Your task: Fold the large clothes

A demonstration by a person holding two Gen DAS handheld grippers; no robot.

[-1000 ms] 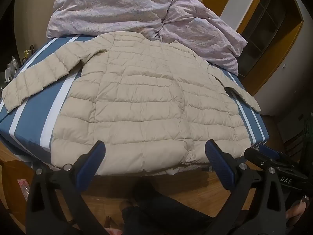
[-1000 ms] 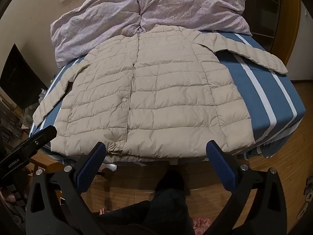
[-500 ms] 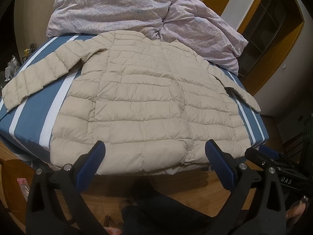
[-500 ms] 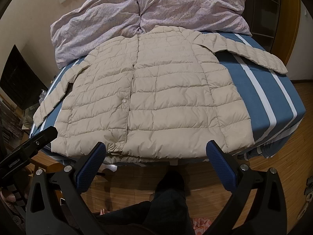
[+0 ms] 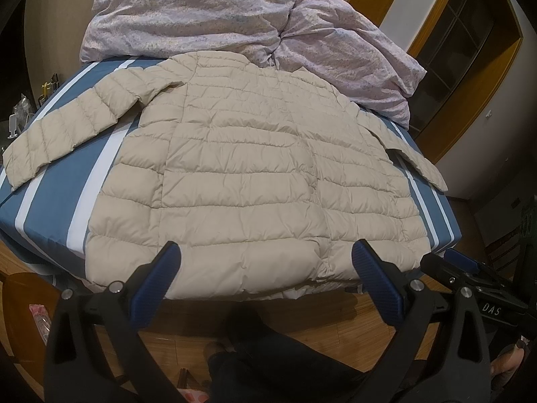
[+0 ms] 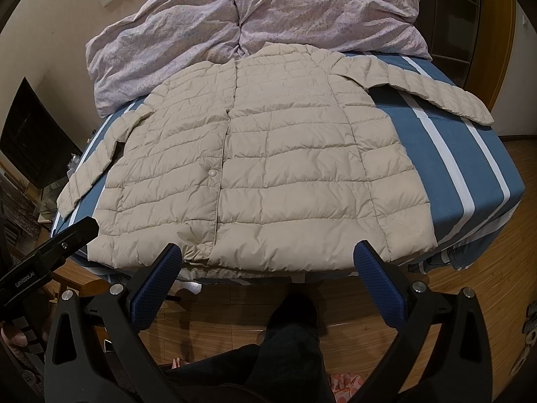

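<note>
A beige quilted puffer jacket [image 5: 248, 174] lies flat on the bed, front up, both sleeves spread out to the sides; it also shows in the right wrist view [image 6: 268, 168]. Its hem lies along the near bed edge. My left gripper [image 5: 265, 255] is open and empty, held just before the hem's left half. My right gripper [image 6: 268, 255] is open and empty, held just before the hem's right half. Neither gripper touches the jacket.
The bed has a blue sheet with white stripes [image 5: 67, 181] [image 6: 453, 154]. A crumpled lilac duvet [image 5: 235, 13] [image 6: 268, 16] is heaped at the bed's far end. Wooden floor and the person's dark leg [image 6: 288, 342] lie below the grippers. A wooden door frame [image 5: 470, 67] stands right.
</note>
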